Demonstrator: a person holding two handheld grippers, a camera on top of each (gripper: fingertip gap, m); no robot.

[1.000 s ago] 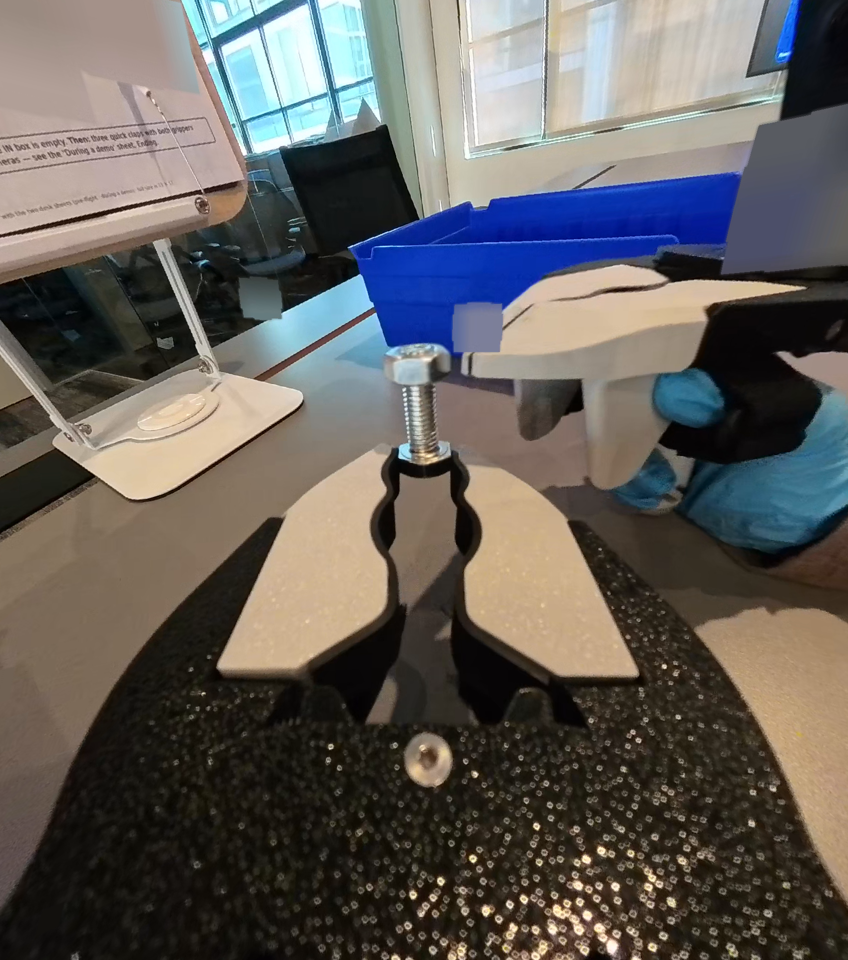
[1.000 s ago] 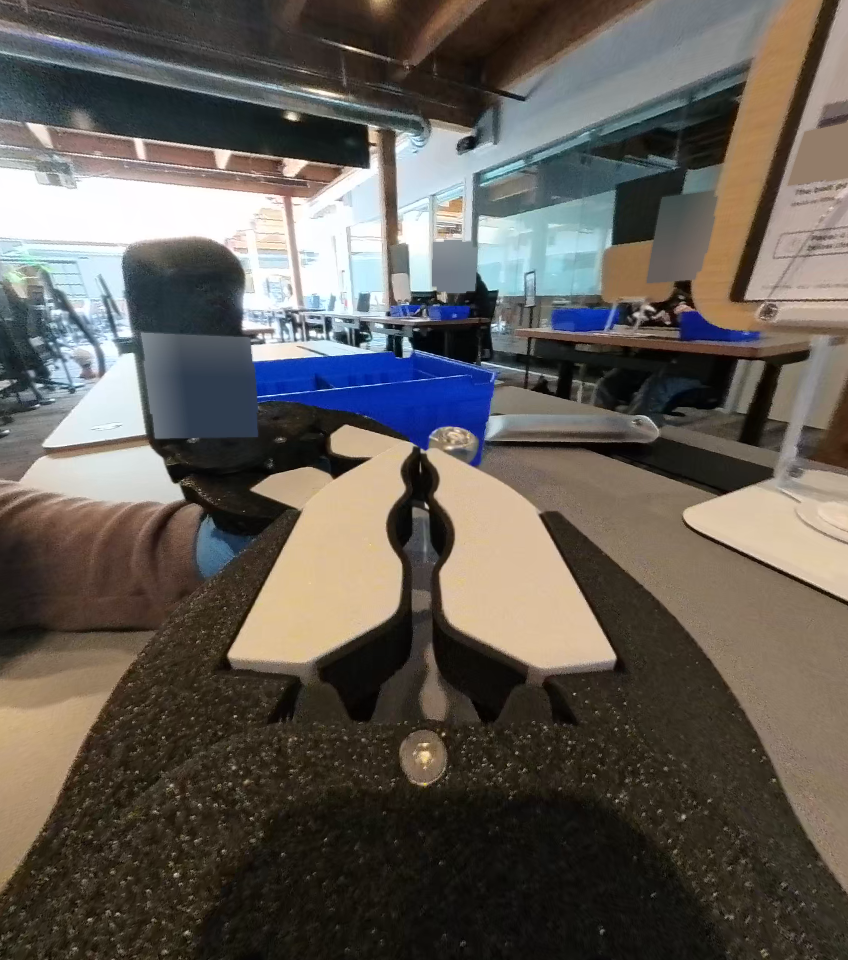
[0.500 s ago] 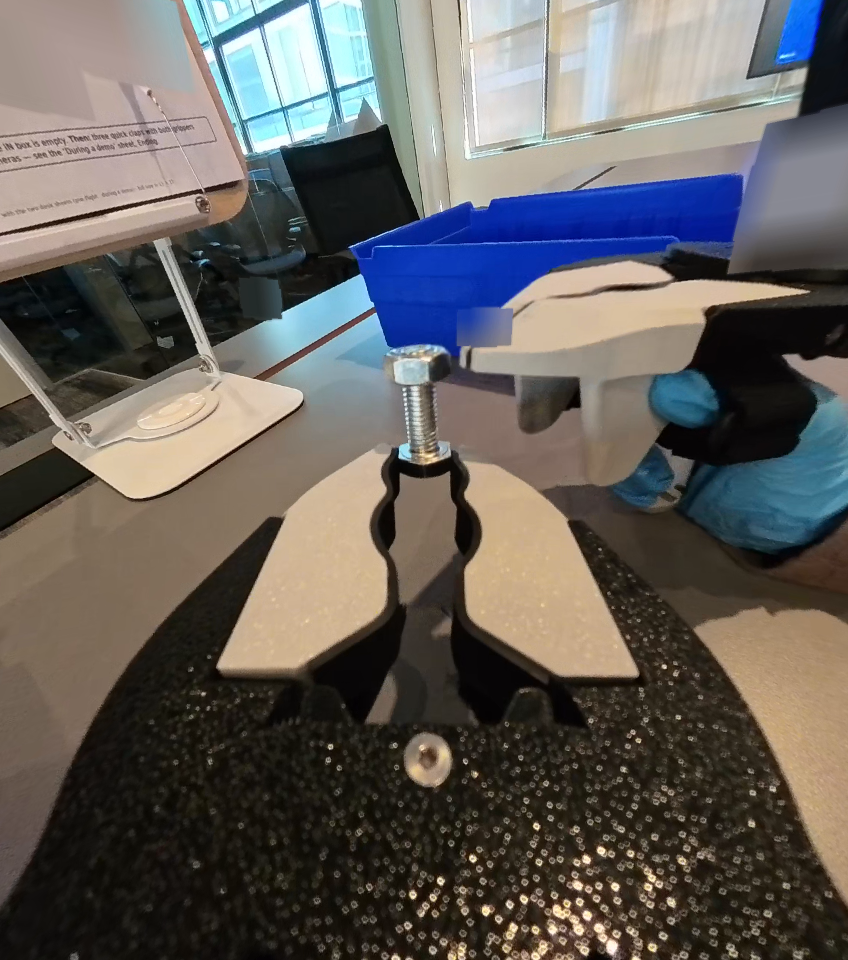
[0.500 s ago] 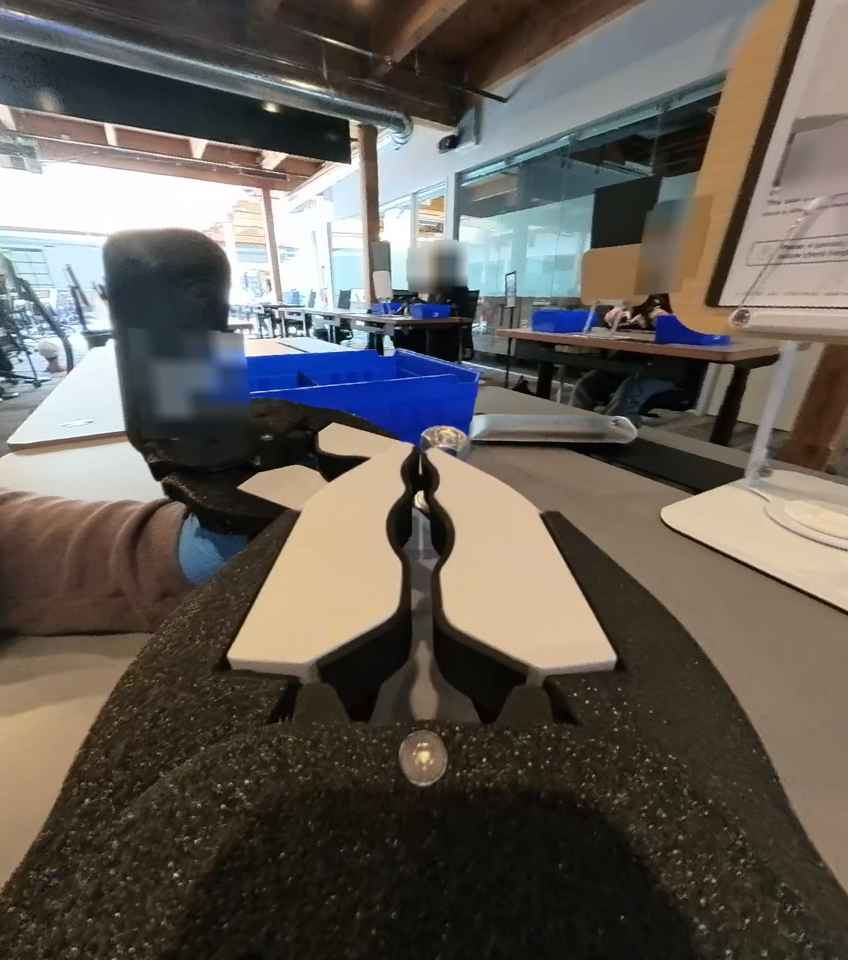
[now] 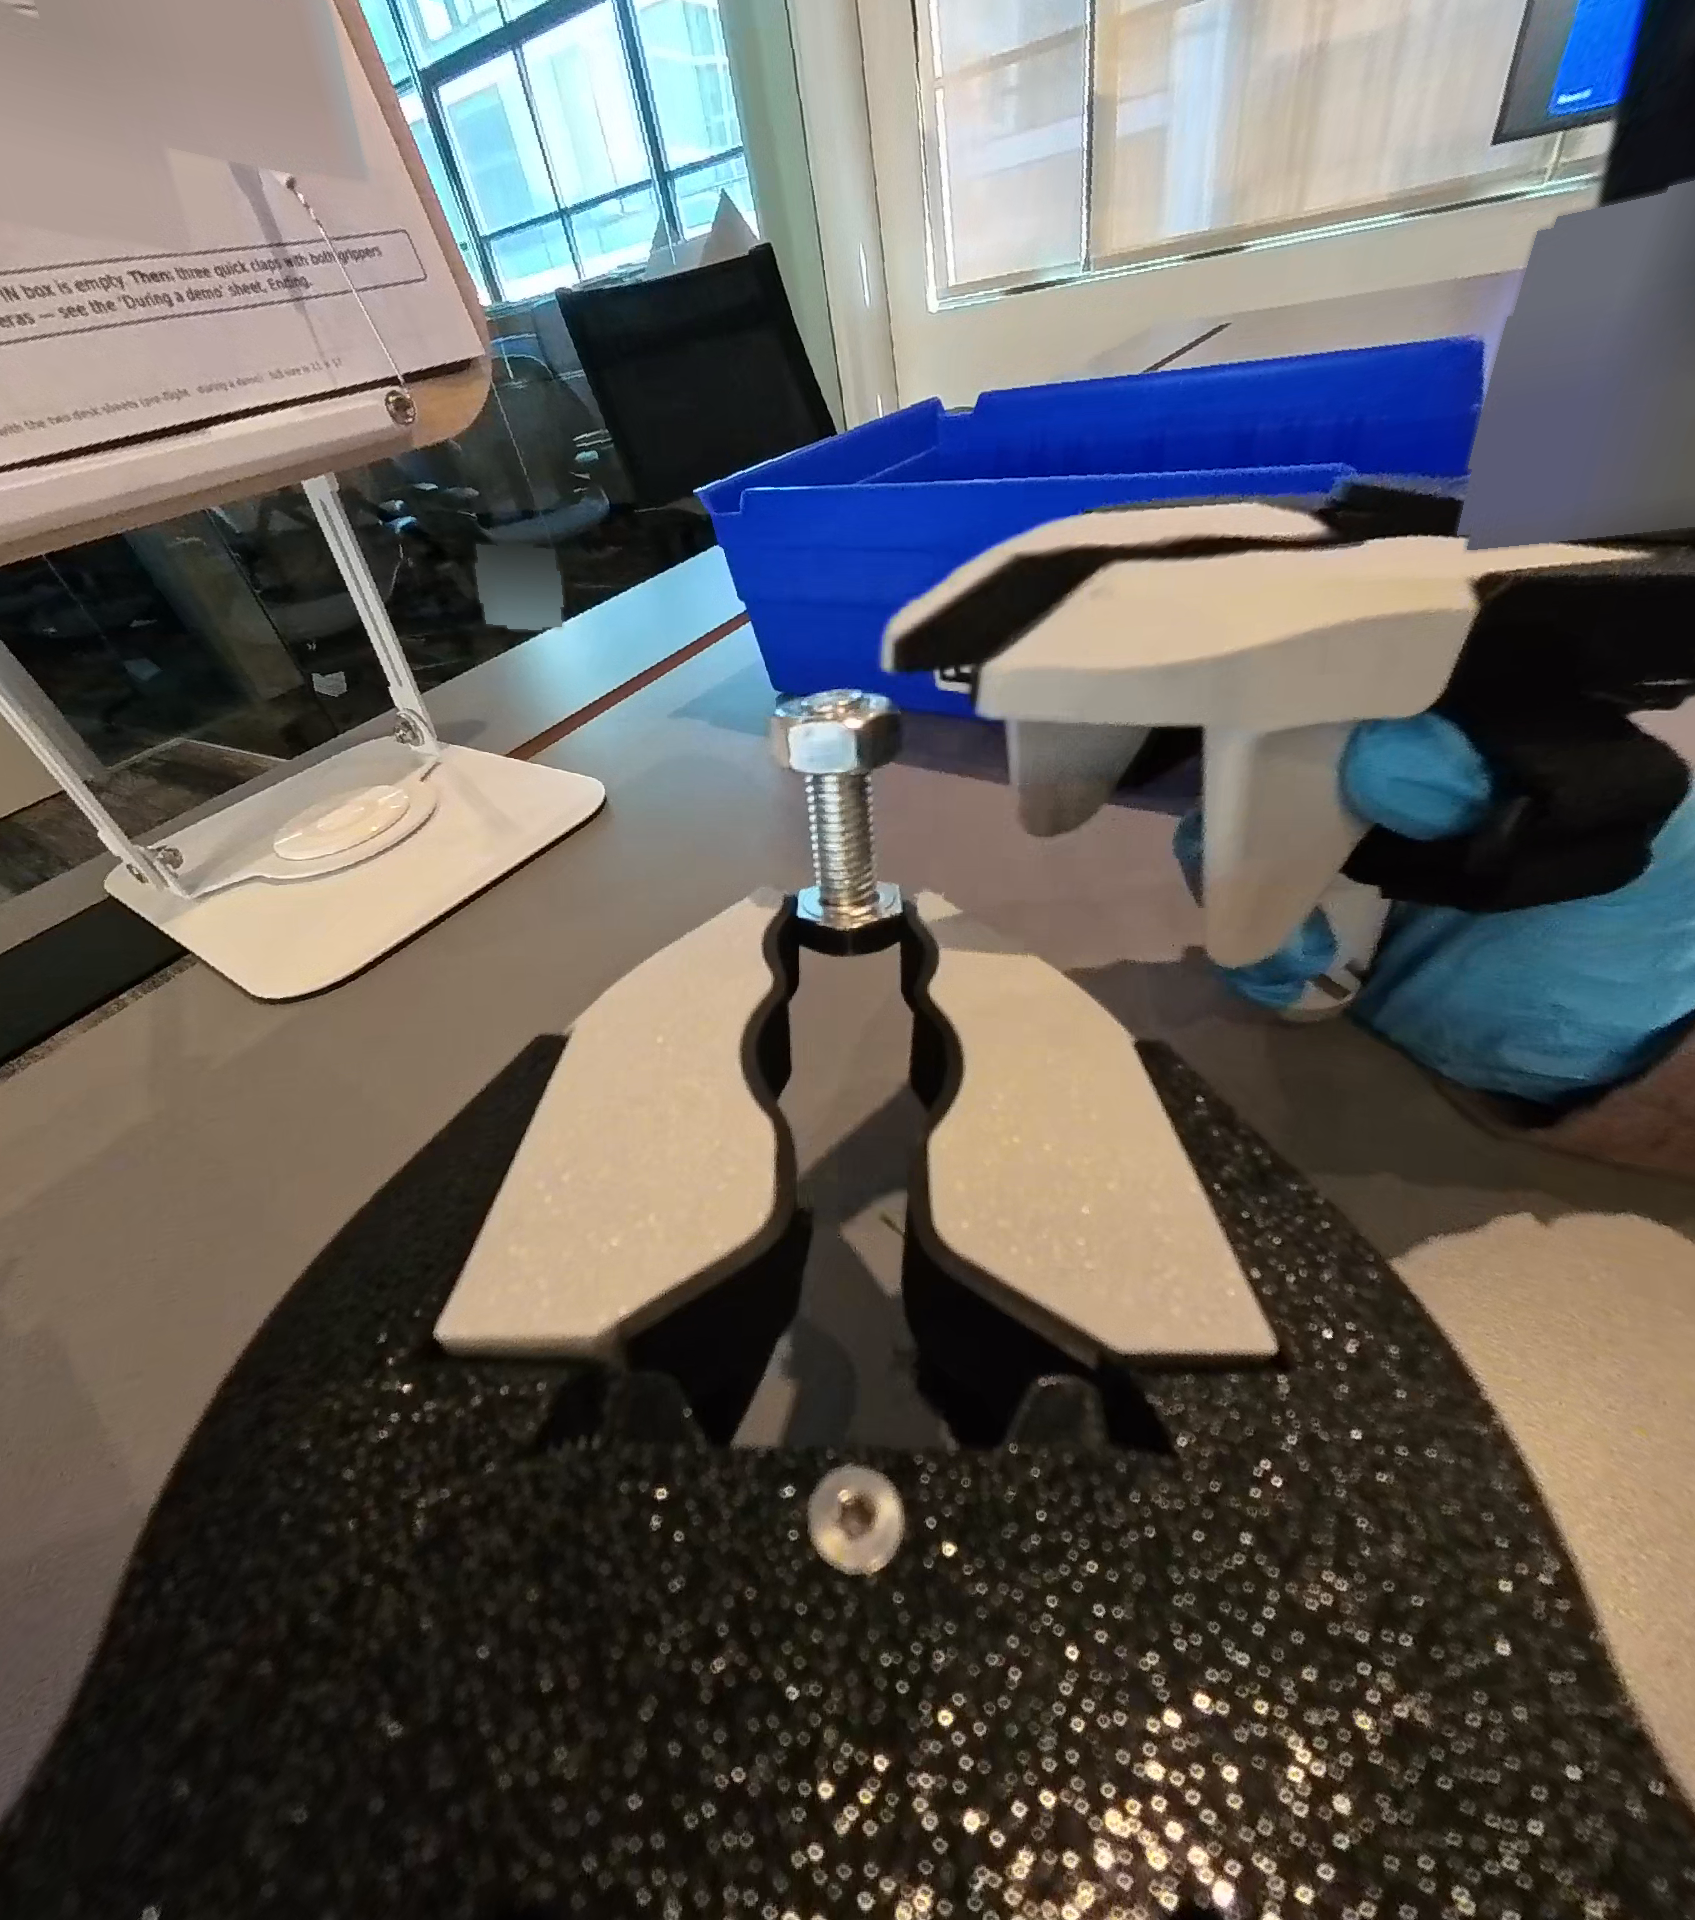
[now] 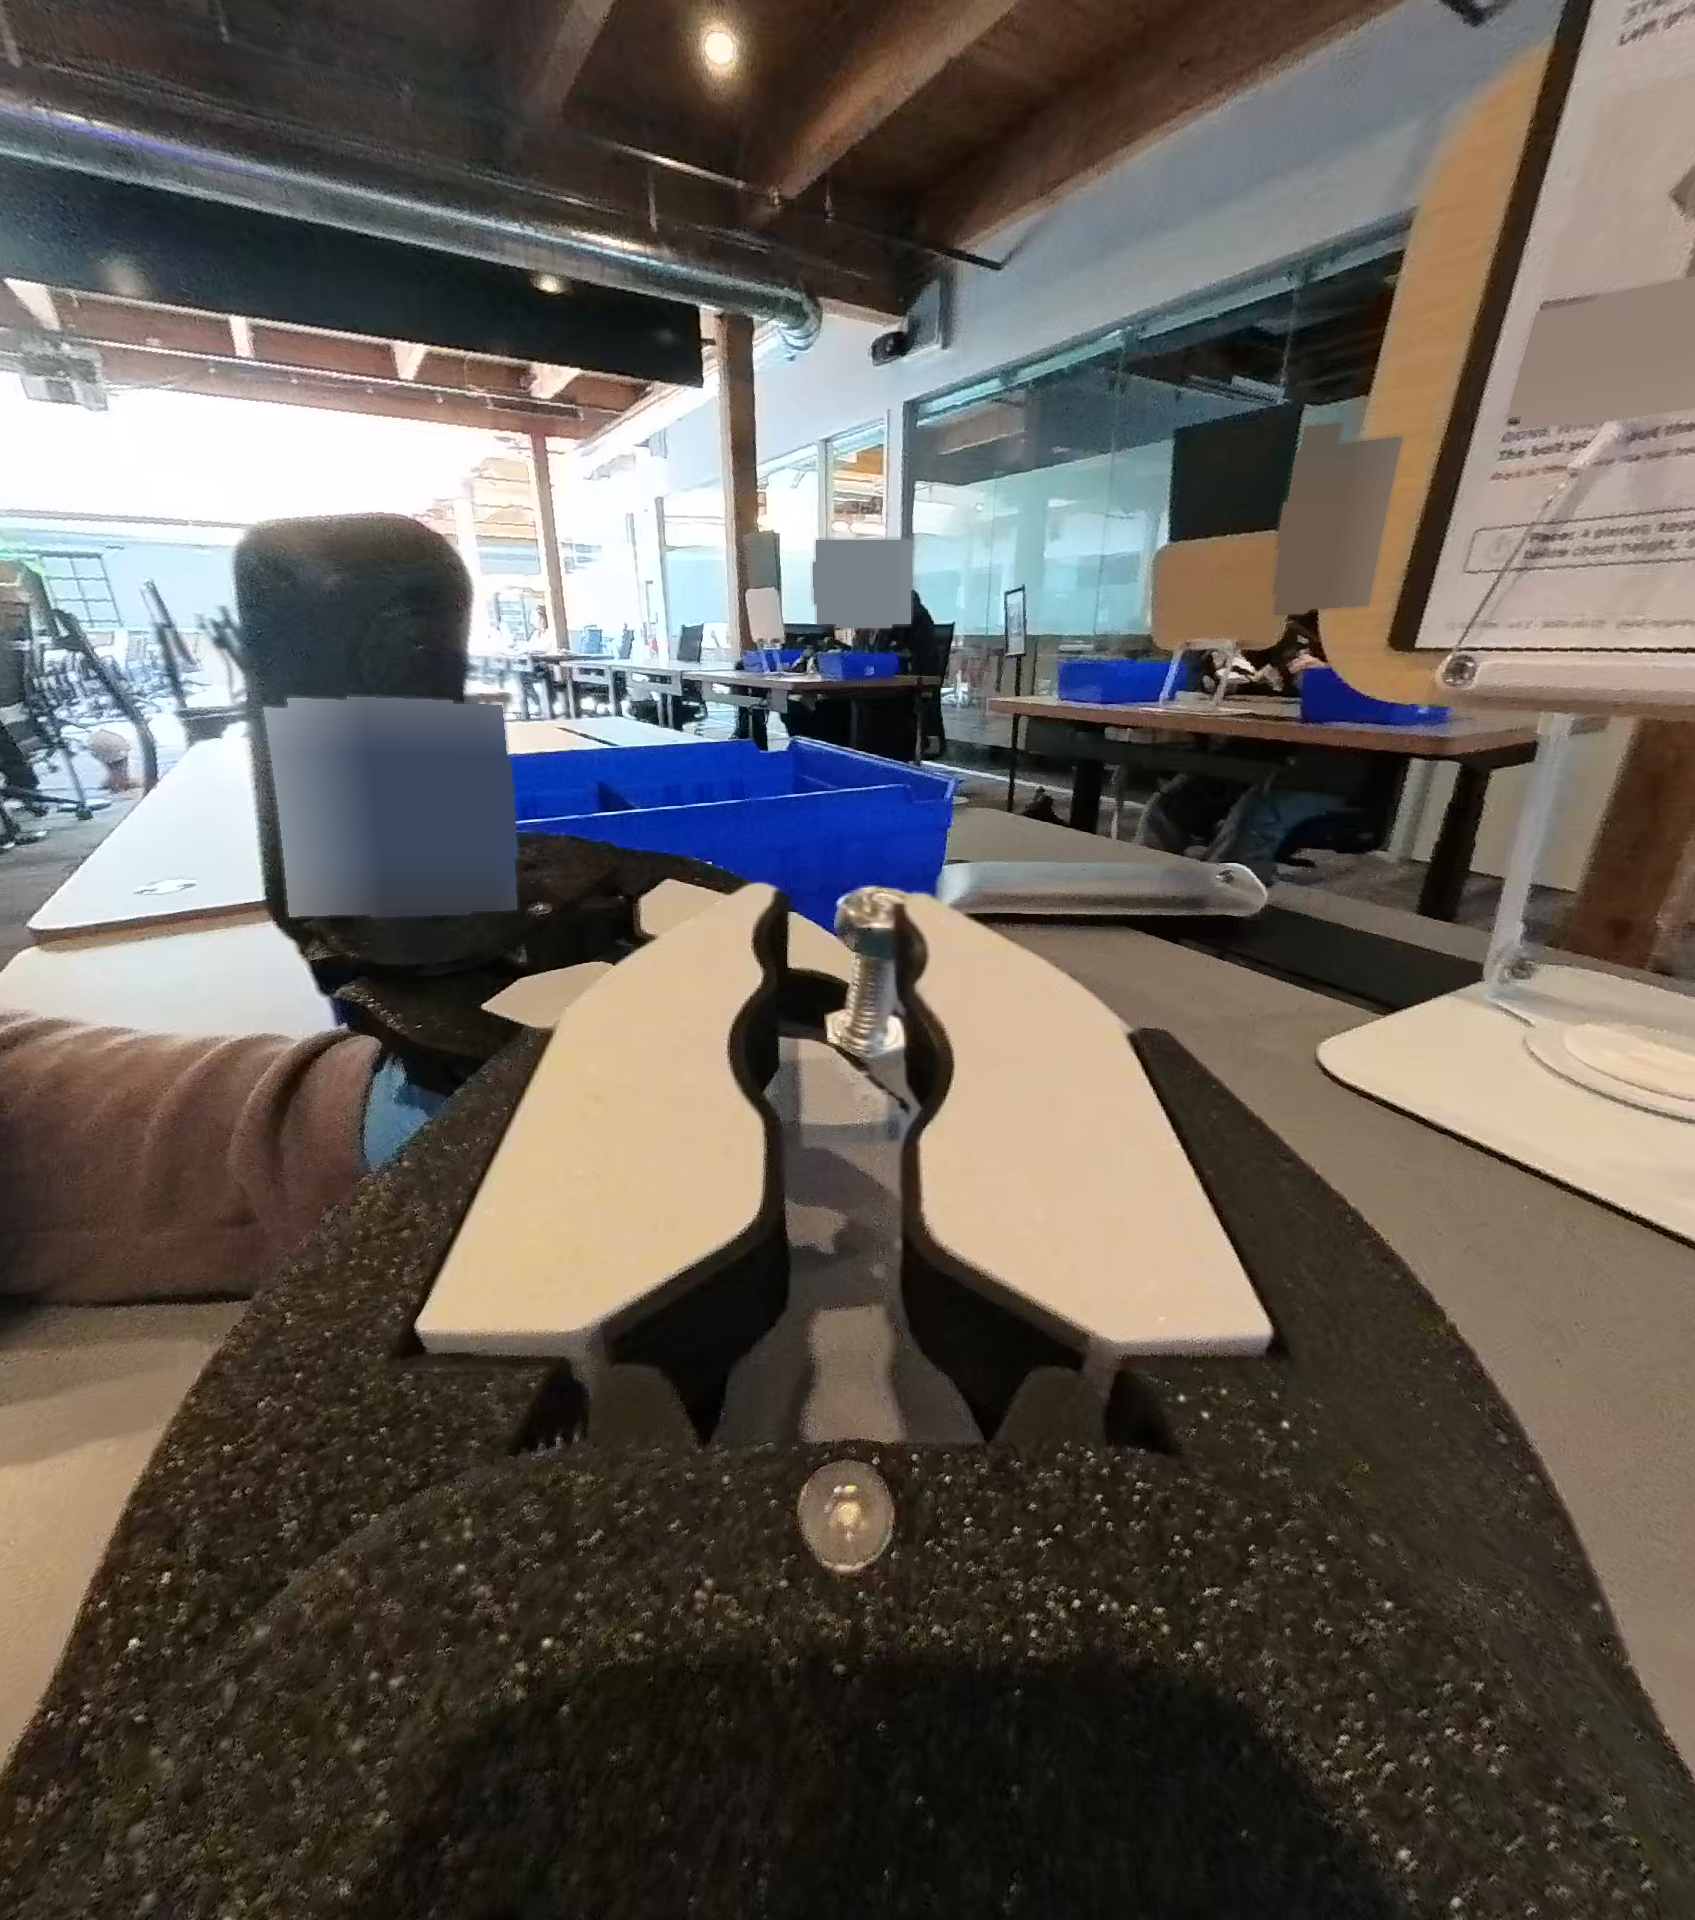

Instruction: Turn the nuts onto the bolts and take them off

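**Right claw off the bolt, left claw holds it upright**

Half a second ago my right claw [image 6: 841, 902] was clenched on the top hex [image 5: 832, 730] of the bolt [image 5: 838, 831]. Now it is released. Its fingers are parted, and in the left wrist view its tips sit just above and to the right of that hex, not touching it. The right wrist view shows the bolt in the gap between the spread fingers.

My left claw [image 5: 848, 935] has not moved. It is clenched at its very tips on the thin lower hex [image 5: 848, 906] and keeps the bolt standing upright over the desk [image 5: 199, 1143], threads bare between the two hexes.

I read this as a pause between turns: the right claw has let go so it can take a fresh bite. I think the thin lower piece is the nut and the taller top one the bolt head, but I cannot be sure from here. The long run of bare thread suggests plenty of turning is still to come, whichever way it goes.

**Count**
- One bolt.
- Two hex pieces on it.
- Two claws.
- One gloved hand [image 5: 1549, 956] in view under the right claw.
- One blue bin [image 5: 1082, 520] on this desk, its contents hidden from me.
- One sign stand [image 5: 355, 831] just beside the work.
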